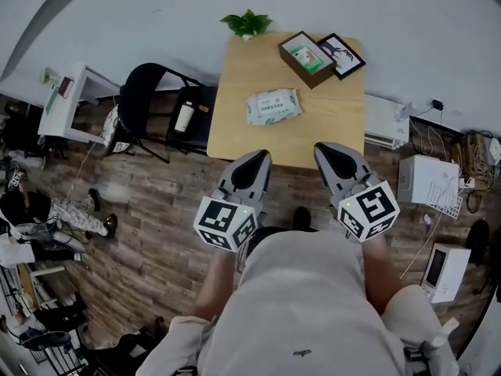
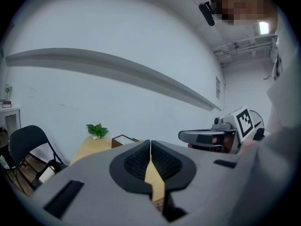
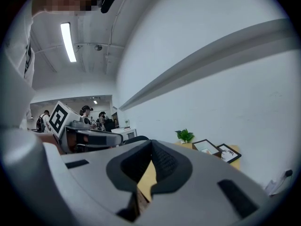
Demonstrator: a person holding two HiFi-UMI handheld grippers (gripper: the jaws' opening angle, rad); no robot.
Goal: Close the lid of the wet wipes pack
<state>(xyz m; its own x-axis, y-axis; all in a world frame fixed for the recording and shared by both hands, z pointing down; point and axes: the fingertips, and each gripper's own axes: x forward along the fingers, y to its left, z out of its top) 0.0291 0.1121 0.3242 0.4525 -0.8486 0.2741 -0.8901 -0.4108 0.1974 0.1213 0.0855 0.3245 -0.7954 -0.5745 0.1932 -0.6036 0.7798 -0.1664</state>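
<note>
The wet wipes pack (image 1: pixel 273 106), white with green print, lies flat near the middle of the wooden table (image 1: pixel 250 142); whether its lid is open I cannot make out. Both grippers hover over the floor just short of the table's near edge, well apart from the pack. My left gripper (image 1: pixel 258 161) is shut, its tips touching with nothing between them. My right gripper (image 1: pixel 327 153) is likewise shut and empty. In the left gripper view the shut gripper (image 2: pixel 150 145) points toward the table (image 2: pixel 94 147); the pack is hidden behind the jaws. The right gripper (image 3: pixel 151 145) hides it too.
A brown box (image 1: pixel 307 58) with a green item and a black picture frame (image 1: pixel 341 56) sit at the table's far right corner, a small plant (image 1: pixel 247 23) at its far edge. A black chair (image 1: pixel 149 108) stands left of the table, white appliances (image 1: pixel 427 180) to the right.
</note>
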